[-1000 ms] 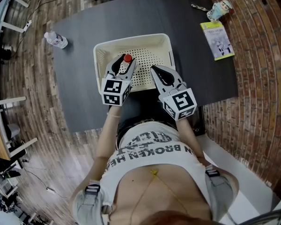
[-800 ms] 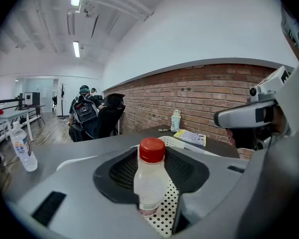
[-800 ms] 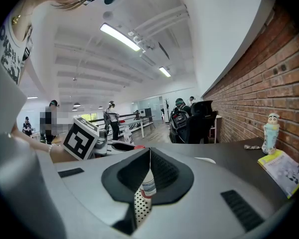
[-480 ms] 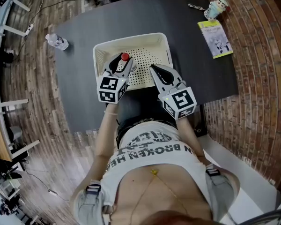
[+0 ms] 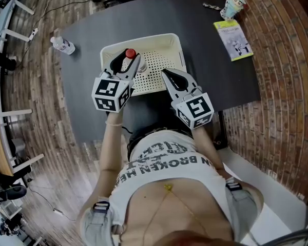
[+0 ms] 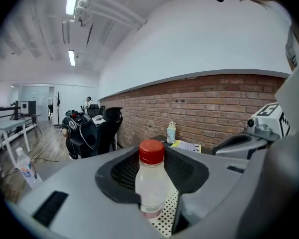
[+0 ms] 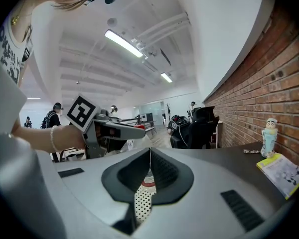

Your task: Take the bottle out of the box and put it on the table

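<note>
Nearest me, the right tool [image 5: 168, 77] is hovering over the box's near rim with its jaws pressed together and nothing between them. Just beside it, my left tool [image 5: 127, 64] is gripping the bottle [image 6: 150, 183] by its clear body, one pad on each side, and the red cap is standing upright above the jaws. The bottle is sitting over the left part of the cream box [image 5: 156, 38]. Its base seems to be hanging just above the perforated floor, though the angle is making that hard to confirm. The box is resting on the dark table [image 5: 205, 65]. Further out, a yellow booklet [image 5: 232, 40] and a small figure-shaped container [image 5: 231, 7] are lying near the table's far right corner, and a second clear bottle [image 5: 61, 45] is lying at the far left edge.
</note>
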Available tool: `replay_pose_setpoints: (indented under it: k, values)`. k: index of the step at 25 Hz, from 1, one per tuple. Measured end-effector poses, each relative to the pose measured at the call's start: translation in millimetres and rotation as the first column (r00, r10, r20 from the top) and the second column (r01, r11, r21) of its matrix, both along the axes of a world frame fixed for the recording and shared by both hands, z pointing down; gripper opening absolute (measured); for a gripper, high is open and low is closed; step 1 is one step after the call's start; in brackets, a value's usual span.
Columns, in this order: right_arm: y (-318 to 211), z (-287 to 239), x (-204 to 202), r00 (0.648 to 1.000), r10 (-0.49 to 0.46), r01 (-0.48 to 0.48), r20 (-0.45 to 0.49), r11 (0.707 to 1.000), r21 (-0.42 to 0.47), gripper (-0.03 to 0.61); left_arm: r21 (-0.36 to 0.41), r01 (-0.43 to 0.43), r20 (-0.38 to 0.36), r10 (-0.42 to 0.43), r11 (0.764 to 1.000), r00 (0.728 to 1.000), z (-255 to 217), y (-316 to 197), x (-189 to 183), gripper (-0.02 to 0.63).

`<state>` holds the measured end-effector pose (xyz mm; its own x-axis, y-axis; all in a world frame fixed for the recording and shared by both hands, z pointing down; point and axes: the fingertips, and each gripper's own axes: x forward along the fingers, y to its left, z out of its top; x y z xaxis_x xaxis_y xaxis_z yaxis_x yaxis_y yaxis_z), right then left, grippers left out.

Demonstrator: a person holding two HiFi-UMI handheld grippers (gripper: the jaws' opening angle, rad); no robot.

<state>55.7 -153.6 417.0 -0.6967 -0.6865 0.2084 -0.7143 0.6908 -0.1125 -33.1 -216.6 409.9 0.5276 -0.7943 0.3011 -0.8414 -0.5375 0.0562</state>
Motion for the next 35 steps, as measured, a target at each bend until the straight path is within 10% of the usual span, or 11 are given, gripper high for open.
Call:
replay_pose_setpoints:
  k: [35]
  values:
    - [14.1,-1.6,-2.5,0.996,-0.084,0.084,0.002,0.996,0.01,0.009,0.053,0.044,-0.013,-0.043,0.998,0.999,-47.1,22.3,-4.6,0.155]
